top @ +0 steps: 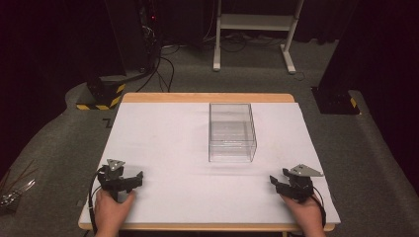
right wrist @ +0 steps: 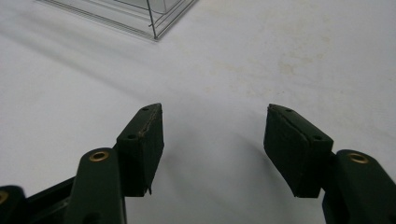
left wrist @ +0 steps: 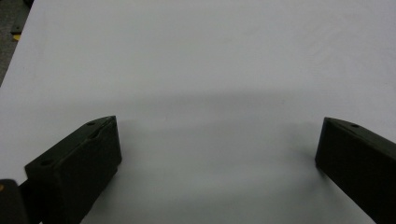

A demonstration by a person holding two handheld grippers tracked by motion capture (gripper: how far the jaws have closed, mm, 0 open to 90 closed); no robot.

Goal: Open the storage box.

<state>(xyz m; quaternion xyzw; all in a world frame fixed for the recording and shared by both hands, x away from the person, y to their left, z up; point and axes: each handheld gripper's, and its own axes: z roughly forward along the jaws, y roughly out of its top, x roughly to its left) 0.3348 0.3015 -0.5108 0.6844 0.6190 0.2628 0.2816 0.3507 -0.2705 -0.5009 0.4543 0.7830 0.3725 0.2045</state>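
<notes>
A: On the white table surface, where does the clear box stand?

B: Upright, at the middle, slightly toward the far edge.

A: Left gripper relative to the box?

B: Well apart from it, nearer the person and to its left, resting at the near edge. Jaws spread wide, only bare surface between them in the left gripper view.

A: Right gripper?

B: Nearer the person, to the box's right, not touching it. Jaws wide apart, nothing between them. A corner of the box lies beyond its jaws.
</notes>
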